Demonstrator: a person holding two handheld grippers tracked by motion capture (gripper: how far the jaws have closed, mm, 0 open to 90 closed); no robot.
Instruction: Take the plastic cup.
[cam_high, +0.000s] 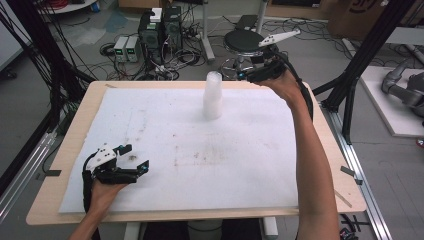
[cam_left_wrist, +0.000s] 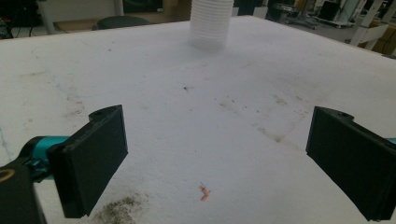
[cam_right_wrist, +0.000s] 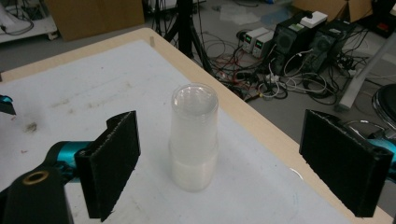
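Right hand-held gripper (cam_high: 248, 75): jaws spread wide, empty, held above the far edge of the desk (cam_high: 60, 165), just beside the stack of clear cups (cam_high: 212, 96). The stack stands upright on the white pad (cam_high: 240, 165). Left hand-held gripper (cam_high: 134, 157): jaws wide apart, empty, resting low at the near left.

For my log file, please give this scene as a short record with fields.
work surface: white foam sheet on a wooden table
main thing: stack of clear cups, upright, near the far edge
right gripper: raised beside the stack, jaws open, not touching it
left gripper: low over the near left corner, jaws open, empty
marks: small dirt stains on the sheet
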